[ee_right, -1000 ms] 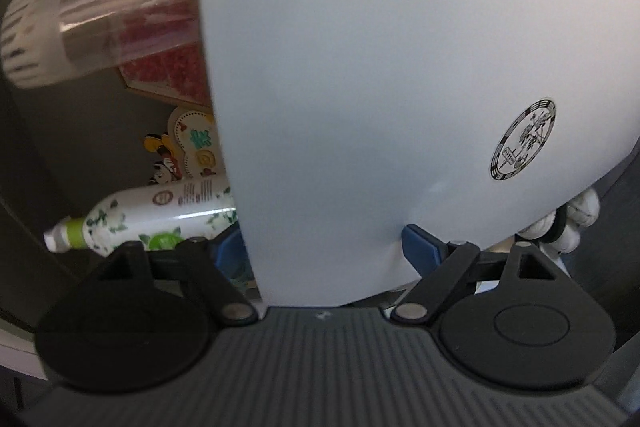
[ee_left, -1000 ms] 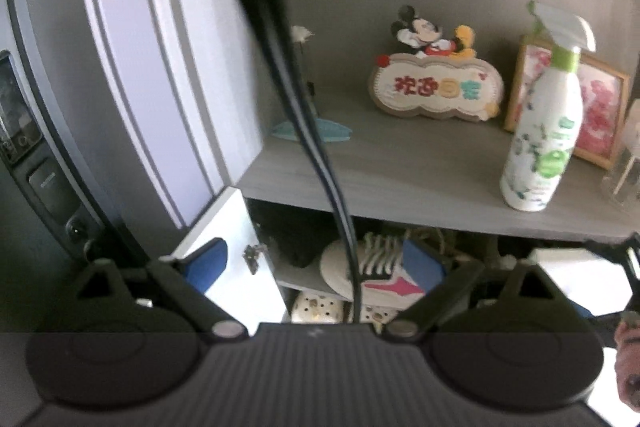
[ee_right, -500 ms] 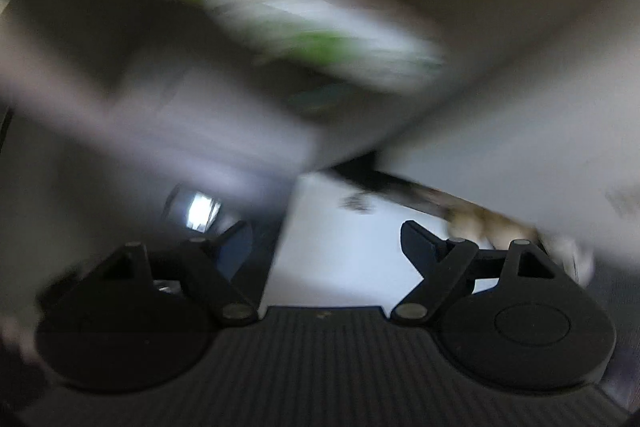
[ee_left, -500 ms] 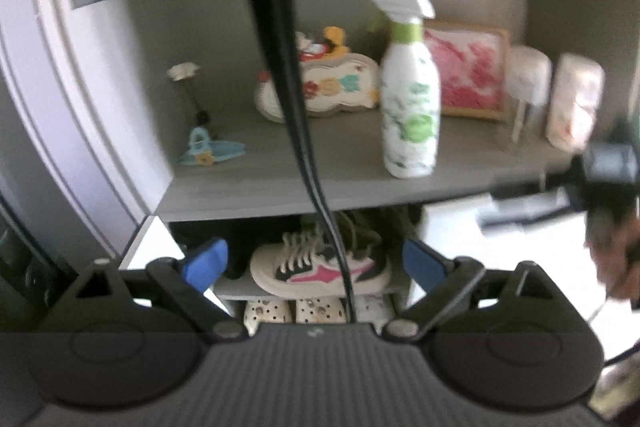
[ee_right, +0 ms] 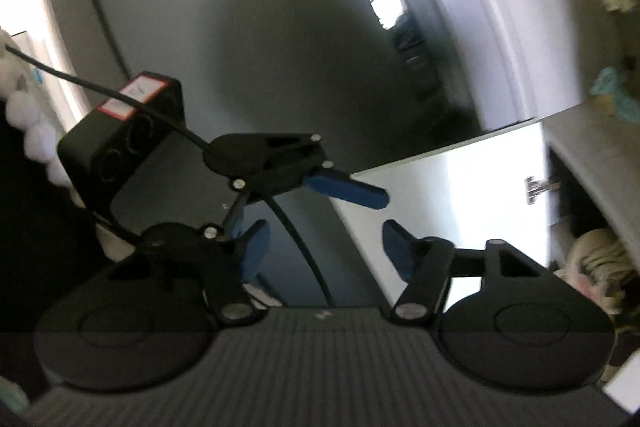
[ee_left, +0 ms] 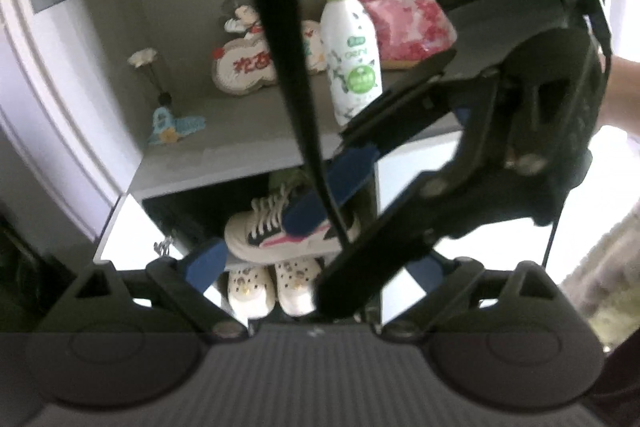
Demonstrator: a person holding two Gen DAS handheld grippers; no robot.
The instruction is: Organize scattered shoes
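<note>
The right gripper now hangs empty before the left gripper (jaws apart, just narrowed), both free, sneaker already shelved beyond.

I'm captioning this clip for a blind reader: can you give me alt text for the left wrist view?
The right gripper crosses in front of an open cabinet, its jaws just narrowed with nothing between them. Inside sit a white-and-pink sneaker and, below it, cream clogs. On top stand a spray bottle, a cartoon plaque and a pink picture.
</note>
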